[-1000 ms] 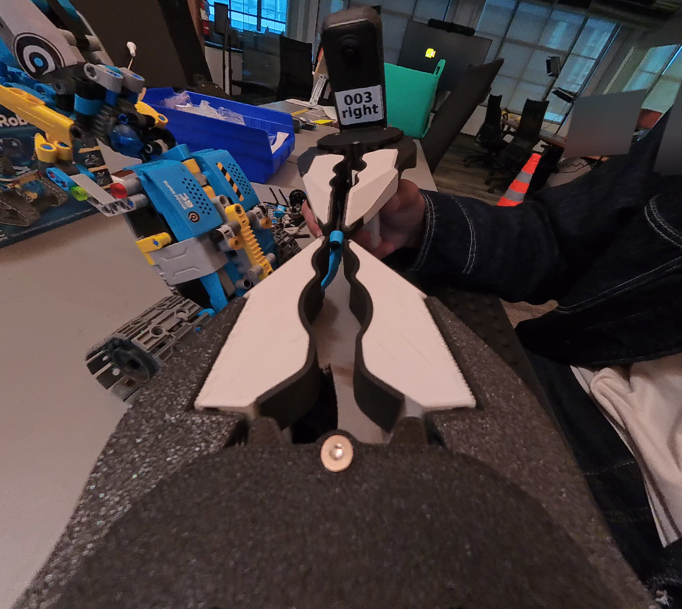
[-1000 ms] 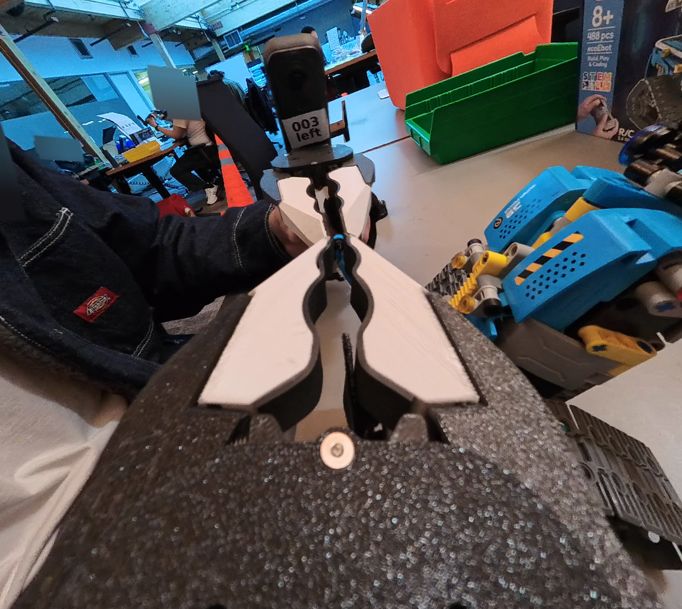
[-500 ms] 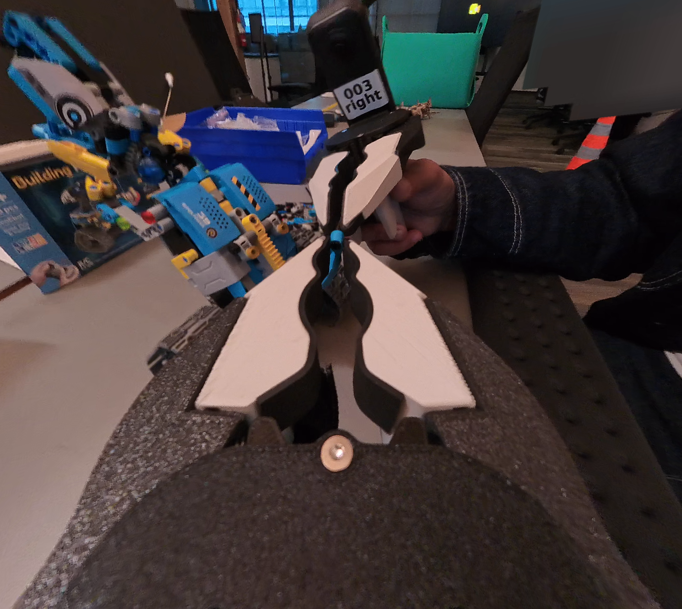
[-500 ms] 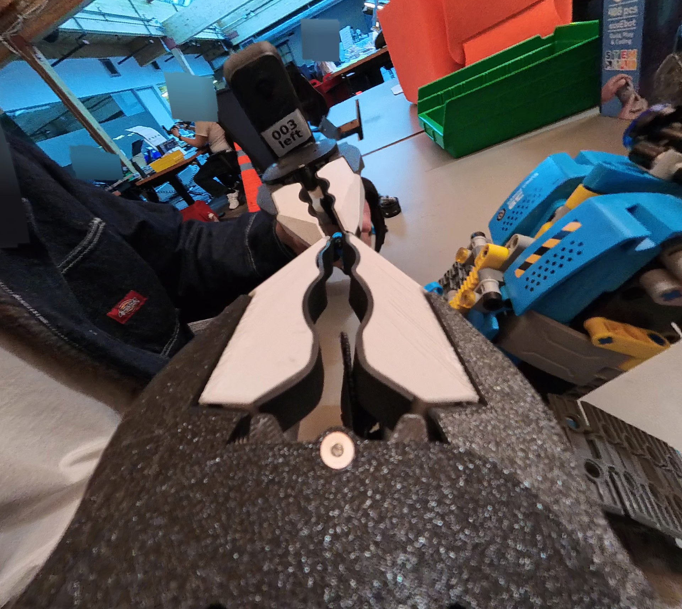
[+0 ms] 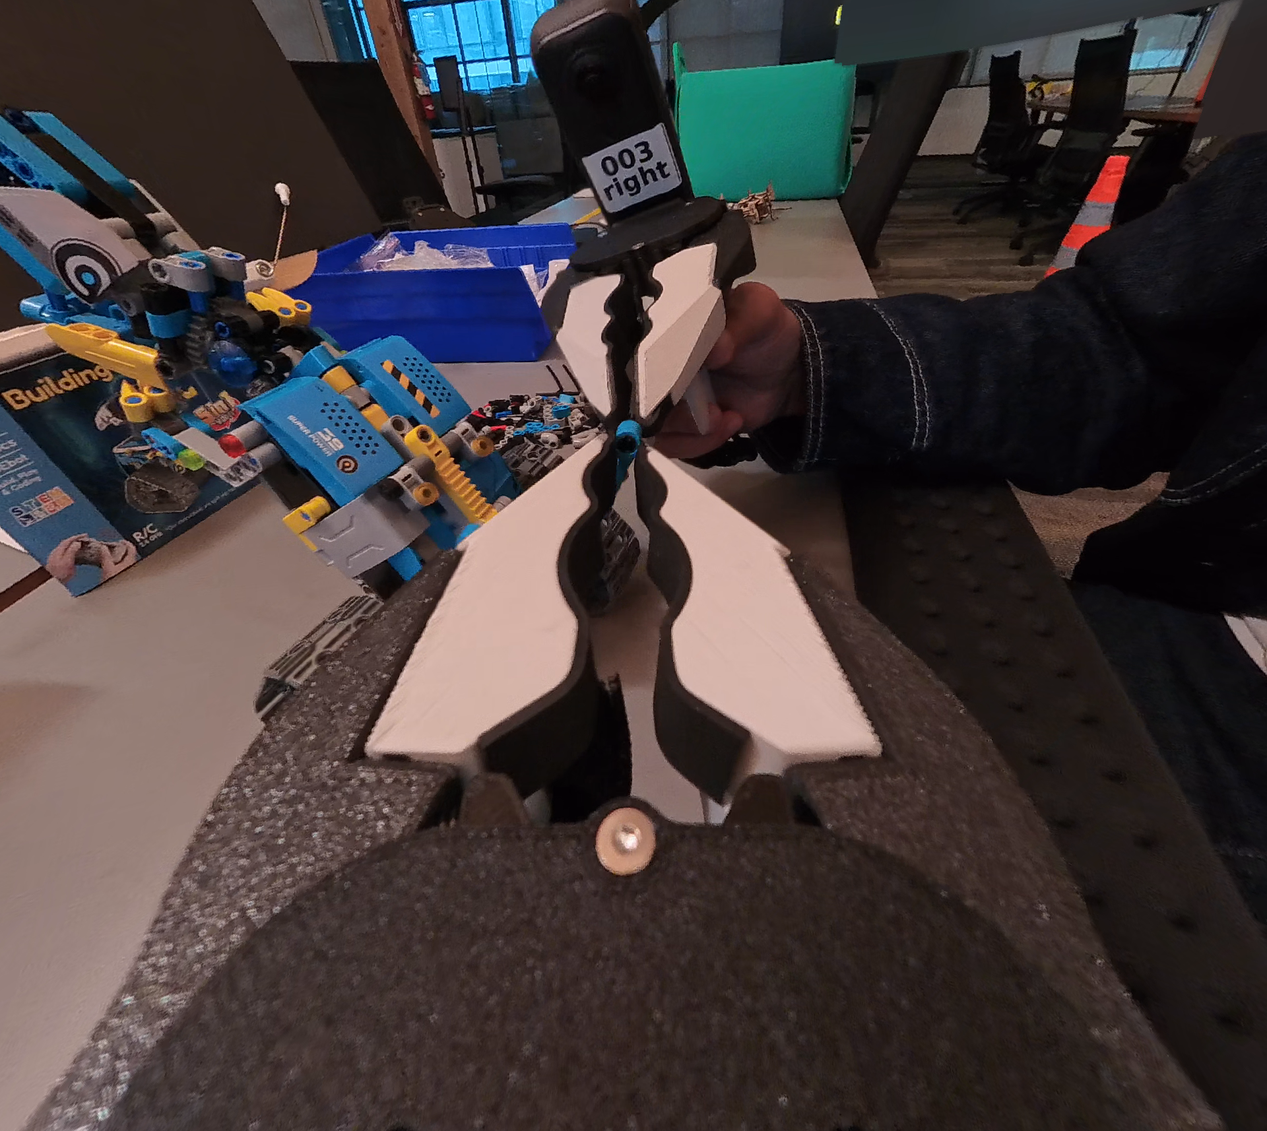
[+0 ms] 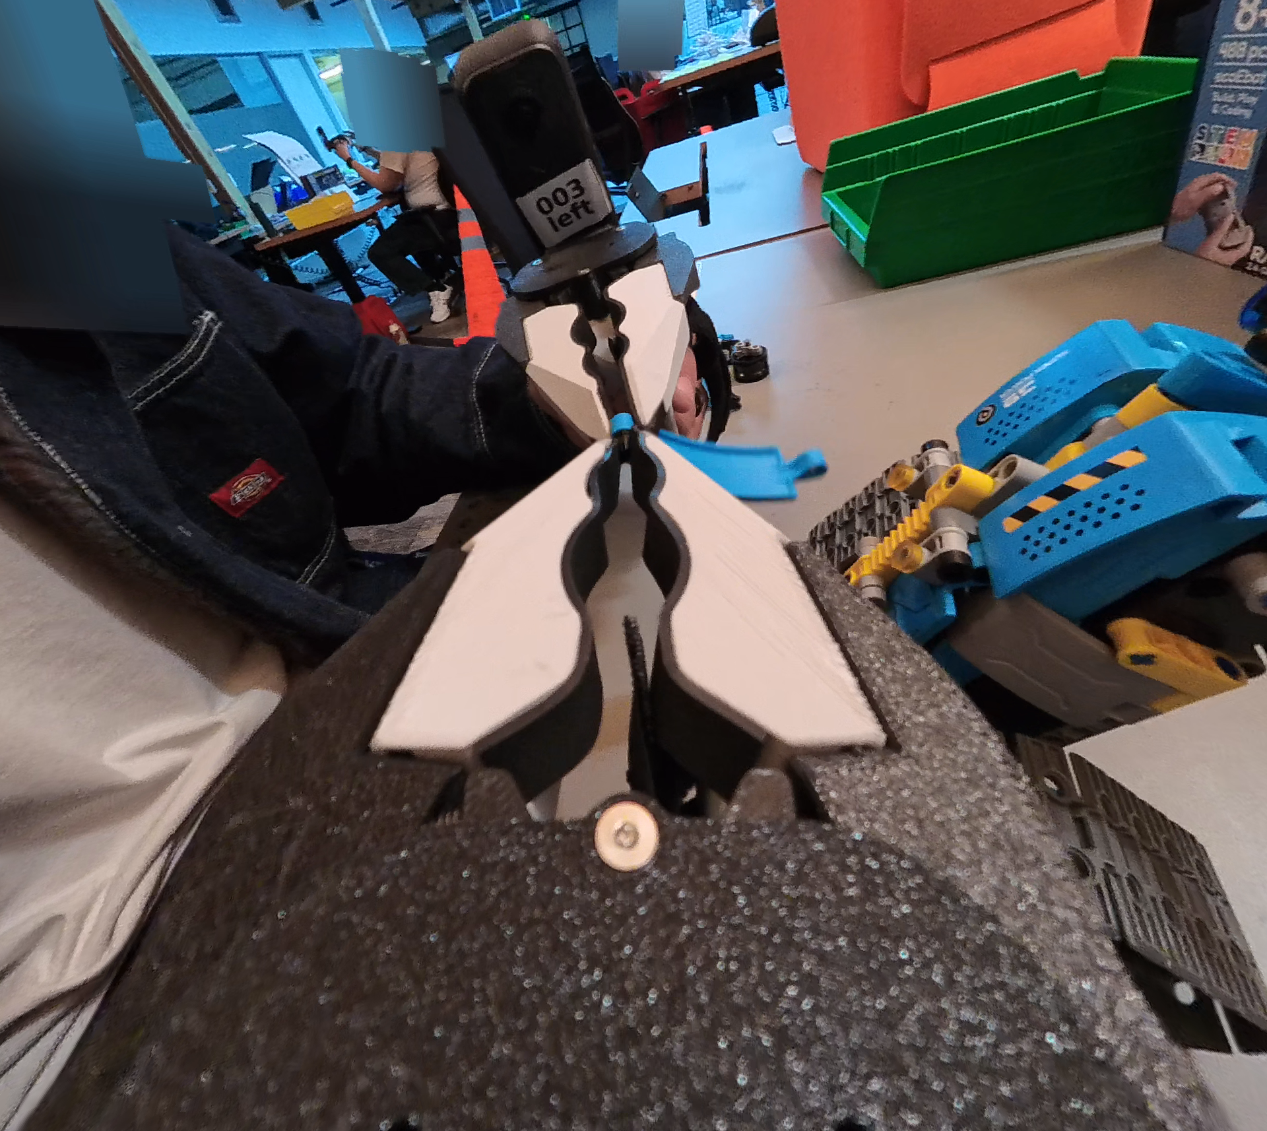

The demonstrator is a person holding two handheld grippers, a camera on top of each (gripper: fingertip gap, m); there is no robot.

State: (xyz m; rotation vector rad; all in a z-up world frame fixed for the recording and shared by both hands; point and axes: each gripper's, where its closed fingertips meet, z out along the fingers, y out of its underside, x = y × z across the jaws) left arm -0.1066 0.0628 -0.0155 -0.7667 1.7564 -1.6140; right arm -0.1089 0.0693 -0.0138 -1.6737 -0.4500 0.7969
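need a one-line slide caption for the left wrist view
Left claw and right claw meet tip to tip, both shut on a small blue pin, beside a blue-and-yellow brick-built vehicle on the table.

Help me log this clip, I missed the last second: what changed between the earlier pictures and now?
Both tools tilted: the right tool, upright before, now leans with its top tipped left in the left wrist view, and the left tool leans likewise in the right wrist view. A blue curved part has come into sight behind the tips. Unchanged: the tools meet tip to tip, shut on the small blue pin; the toy vehicle stays put.
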